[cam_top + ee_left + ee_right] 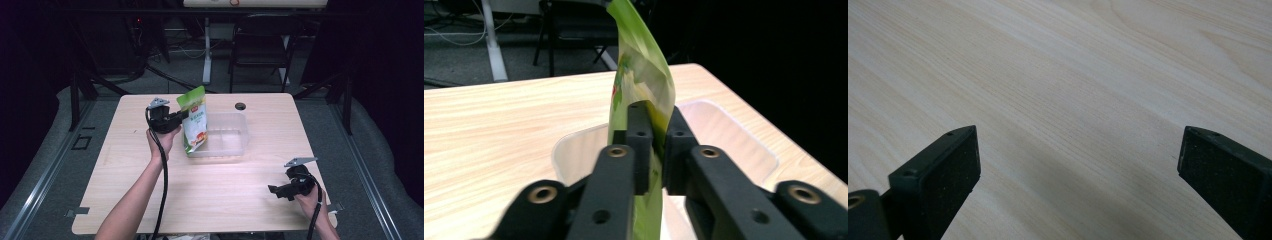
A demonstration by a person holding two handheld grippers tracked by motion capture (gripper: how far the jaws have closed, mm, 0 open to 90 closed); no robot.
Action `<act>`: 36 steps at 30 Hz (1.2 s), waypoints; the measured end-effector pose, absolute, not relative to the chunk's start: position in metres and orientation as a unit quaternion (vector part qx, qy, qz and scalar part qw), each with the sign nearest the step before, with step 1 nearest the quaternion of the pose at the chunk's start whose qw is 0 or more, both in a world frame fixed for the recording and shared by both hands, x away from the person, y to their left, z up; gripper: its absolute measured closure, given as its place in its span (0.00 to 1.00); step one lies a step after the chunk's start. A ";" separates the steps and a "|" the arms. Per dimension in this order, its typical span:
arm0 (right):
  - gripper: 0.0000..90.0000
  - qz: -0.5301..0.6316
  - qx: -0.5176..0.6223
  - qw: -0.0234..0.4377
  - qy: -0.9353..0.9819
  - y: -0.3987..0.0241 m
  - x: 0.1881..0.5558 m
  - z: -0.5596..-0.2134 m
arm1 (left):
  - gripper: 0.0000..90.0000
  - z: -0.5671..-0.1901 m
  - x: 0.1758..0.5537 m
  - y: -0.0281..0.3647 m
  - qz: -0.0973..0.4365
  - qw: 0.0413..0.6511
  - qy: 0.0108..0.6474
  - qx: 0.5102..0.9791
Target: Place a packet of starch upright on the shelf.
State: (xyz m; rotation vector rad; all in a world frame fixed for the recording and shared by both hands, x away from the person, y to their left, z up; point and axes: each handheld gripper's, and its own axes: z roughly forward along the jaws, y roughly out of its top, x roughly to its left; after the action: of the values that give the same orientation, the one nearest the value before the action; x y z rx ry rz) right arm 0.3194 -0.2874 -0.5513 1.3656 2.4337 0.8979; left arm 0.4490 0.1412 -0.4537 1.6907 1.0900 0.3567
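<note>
A green and white snack bag stands upright over the left end of a clear plastic bin. My left gripper is shut on the bag's left edge, holding it above the bin. In the left gripper view the two black jaws pinch the green bag between them at the left gripper, with the clear bin below. My right gripper rests low over the table at the front right, jaws wide open. The right gripper has only bare wood between its fingers.
The light wooden table has a dark cable hole near its back edge. A black chair and a white table leg stand beyond it. Cables trail from both grippers toward the front edge.
</note>
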 end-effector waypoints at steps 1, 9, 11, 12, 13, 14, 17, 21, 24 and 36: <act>0.03 0.305 0.464 0.104 0.825 -0.287 0.319 -0.551 | 0.87 -0.454 0.449 0.141 0.149 0.522 0.455 0.706; 0.03 0.305 0.464 0.105 0.825 -0.288 0.319 -0.551 | 0.51 -0.451 0.466 0.142 0.129 0.494 0.461 0.726; 0.03 0.305 0.464 0.105 0.825 -0.288 0.319 -0.552 | 0.49 -0.451 0.469 0.142 0.127 0.496 0.462 0.724; 0.03 0.304 0.464 0.105 0.826 -0.287 0.319 -0.552 | 0.47 -0.450 0.472 0.143 0.124 0.496 0.466 0.722; 0.03 0.305 0.464 0.104 0.825 -0.288 0.319 -0.552 | 0.43 -0.449 0.478 0.142 0.119 0.494 0.469 0.722; 0.03 0.305 0.464 0.104 0.825 -0.288 0.319 -0.552 | 0.43 -0.449 0.481 0.142 0.120 0.493 0.474 0.720; 0.03 0.304 0.463 0.104 0.826 -0.288 0.320 -0.552 | 0.44 -0.450 0.487 0.141 0.129 0.485 0.480 0.719; 0.03 0.305 0.463 0.103 0.825 -0.288 0.319 -0.552 | 0.65 -0.454 0.490 0.138 0.142 0.469 0.486 0.724; 0.03 0.305 0.463 0.105 0.826 -0.287 0.319 -0.552 | 0.83 -0.455 0.490 0.136 0.143 0.473 0.482 0.723; 0.03 0.305 0.463 0.104 0.826 -0.288 0.319 -0.552 | 1.00 -0.452 0.479 0.127 0.146 0.497 0.465 0.718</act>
State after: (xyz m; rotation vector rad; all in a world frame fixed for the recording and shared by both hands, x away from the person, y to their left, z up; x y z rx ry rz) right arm 0.3194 -0.2876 -0.5516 1.3652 2.4356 0.8990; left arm 0.4792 0.1268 -0.4519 1.7374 1.1266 0.3540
